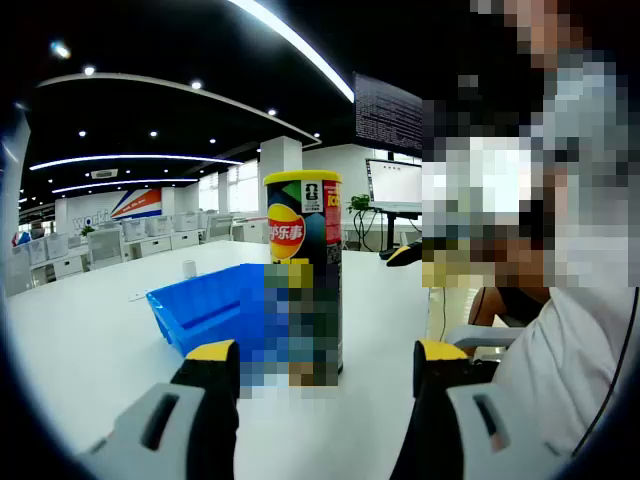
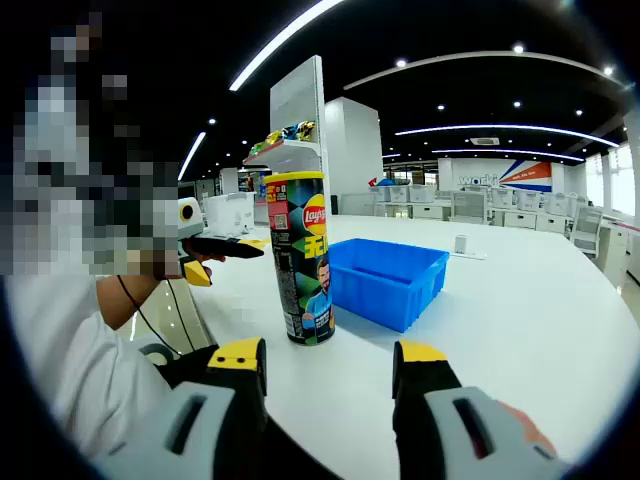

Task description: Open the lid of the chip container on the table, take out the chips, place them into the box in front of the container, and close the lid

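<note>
In the left gripper view, the white table (image 1: 90, 330) runs off to the left toward rows of office desks, and a small white cup (image 1: 189, 268) stands far back on it. Nearer, the blue box (image 1: 205, 305) sits open and tilted toward the camera, with its right end just beside the chip can (image 1: 303, 265). The can stands upright with its yellow lid (image 1: 301, 177) on. The left gripper (image 1: 325, 365) rests low in front of the can with its yellow-tipped jaws spread wide and nothing between them. To the right a person in a white shirt (image 1: 570, 360) sits at the table's edge. In the right gripper view, the person's sleeve (image 2: 60, 340) and forearm lie at the left, with another black and yellow gripper (image 2: 215, 248) showing beyond them near the table's edge. The chip can (image 2: 303, 255) stands upright, lid (image 2: 293, 178) closed, and the blue box (image 2: 390, 280) sits just to its right, close beside it. The white cup (image 2: 461, 243) stands further back on the table (image 2: 540, 320). The right gripper (image 2: 328, 365) hovers in front of the can, jaws wide apart and empty.
</note>
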Motion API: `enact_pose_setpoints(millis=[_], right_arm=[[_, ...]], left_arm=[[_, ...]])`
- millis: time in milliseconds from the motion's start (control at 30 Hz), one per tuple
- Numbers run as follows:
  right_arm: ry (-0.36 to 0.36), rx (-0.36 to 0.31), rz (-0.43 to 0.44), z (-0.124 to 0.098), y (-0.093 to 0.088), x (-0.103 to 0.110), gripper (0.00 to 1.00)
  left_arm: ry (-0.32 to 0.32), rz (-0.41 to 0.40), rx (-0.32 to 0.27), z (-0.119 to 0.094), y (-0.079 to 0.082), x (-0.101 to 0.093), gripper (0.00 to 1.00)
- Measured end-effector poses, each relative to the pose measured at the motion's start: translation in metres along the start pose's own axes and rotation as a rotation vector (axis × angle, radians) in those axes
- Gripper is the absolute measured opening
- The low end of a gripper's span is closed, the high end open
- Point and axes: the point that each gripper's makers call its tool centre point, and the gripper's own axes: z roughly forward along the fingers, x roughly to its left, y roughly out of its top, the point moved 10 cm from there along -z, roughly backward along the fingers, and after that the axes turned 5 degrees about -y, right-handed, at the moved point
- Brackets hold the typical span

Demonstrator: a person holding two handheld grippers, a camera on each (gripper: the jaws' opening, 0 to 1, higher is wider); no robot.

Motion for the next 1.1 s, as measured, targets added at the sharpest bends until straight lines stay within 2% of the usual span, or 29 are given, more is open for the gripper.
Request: enact_pose_setpoints(millis=[267, 400, 833, 1000, 1100], right_arm=[[-0.014, -0.008, 0.018, -0.0008, 0.0007, -0.0031, 0.53], [-0.014, -0.01, 0.017, -0.0007, 0.001, -0.0031, 0.54], [-0.017, -0.006, 0.018, 0.001, -0.0002, -0.0044, 0.58], [-0.029, -0.015, 0.016, 0.0014, 0.0039, -0.0042, 0.61], [-0.032, -0.012, 0.019, 0.0011, 0.0049, -0.0036, 0.61]], left_arm=[[0.007, 0.006, 0.01, -0.0005, 0.0001, 0.0006, 0.77], [0.018, -0.01, 0.033, -0.0006, -0.0013, 0.0018, 0.78], [0.017, -0.041, 0.044, -0.0035, -0.004, 0.0028, 0.78], [-0.005, -0.015, 0.058, -0.0019, -0.0036, -0.0002, 0.79], [0.006, -0.004, 0.047, -0.0012, -0.0008, 0.0009, 0.79]])
